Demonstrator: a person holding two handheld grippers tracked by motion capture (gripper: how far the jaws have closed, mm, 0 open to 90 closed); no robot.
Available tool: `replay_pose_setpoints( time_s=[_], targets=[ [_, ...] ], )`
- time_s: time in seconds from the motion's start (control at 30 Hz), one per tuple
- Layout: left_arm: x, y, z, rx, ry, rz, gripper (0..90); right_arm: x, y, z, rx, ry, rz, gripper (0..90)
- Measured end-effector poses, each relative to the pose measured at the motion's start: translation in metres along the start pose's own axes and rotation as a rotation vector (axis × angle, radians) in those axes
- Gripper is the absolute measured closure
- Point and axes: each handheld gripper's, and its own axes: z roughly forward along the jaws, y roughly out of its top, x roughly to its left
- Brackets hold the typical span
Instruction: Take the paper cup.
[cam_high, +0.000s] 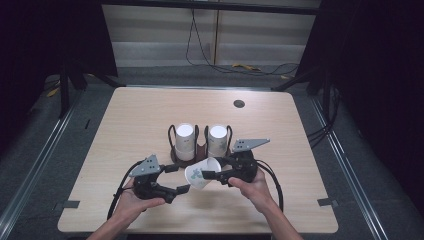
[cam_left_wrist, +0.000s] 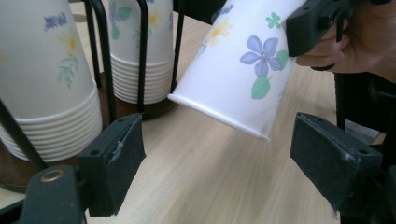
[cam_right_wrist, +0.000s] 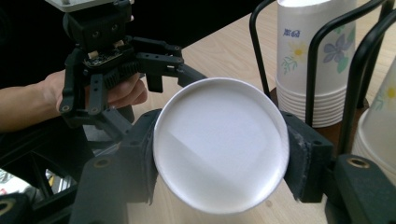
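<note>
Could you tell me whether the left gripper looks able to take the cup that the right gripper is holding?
Probably yes. The left gripper is open, and the cup hangs tilted just beyond its fingers with bare table between. The right gripper grips the base end, leaving the rim end free.

The left gripper has open jaws. Between them hangs a tilted flowered cup, held by the right gripper; 2 cup stacks stand behind.

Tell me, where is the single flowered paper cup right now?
In the high view the flowered paper cup hangs tilted above the table's near middle, clamped in the right gripper, just in front of the two cup stacks in their rack.
</note>
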Motion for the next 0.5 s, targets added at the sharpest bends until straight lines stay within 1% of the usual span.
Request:
replay_pose_setpoints(
  time_s=[0.07, 0.23, 0.3, 0.37, 0.5],
  targets=[
    [-0.0022, -0.0009, 0.0018, 0.006, -0.005, 0.004, 17.5, 0.0007, -0.0024, -0.0006, -0.011, 0.005, 0.007, 38.3],
    [-0.0046, -0.0012, 0.0039, 0.003, -0.014, 0.007, 15.9, 0.0028, -0.0085, 0.0013, -0.004, 0.017, 0.011, 38.3],
    [-0.0052, -0.0014, 0.0043, 0.01, -0.02, 0.009, 15.8, 0.0028, -0.0089, 0.0023, -0.014, 0.03, 0.02, 38.3],
    [-0.0062, -0.0015, 0.0045, 0.013, -0.021, 0.025, 15.8, 0.0033, -0.0084, 0.0041, -0.017, 0.038, 0.018, 38.3],
    [-0.0079, -0.0016, 0.007, 0.009, -0.028, 0.025, 15.8, 0.0044, -0.0087, 0.0071, -0.016, 0.054, 0.016, 38.3]
  ],
)
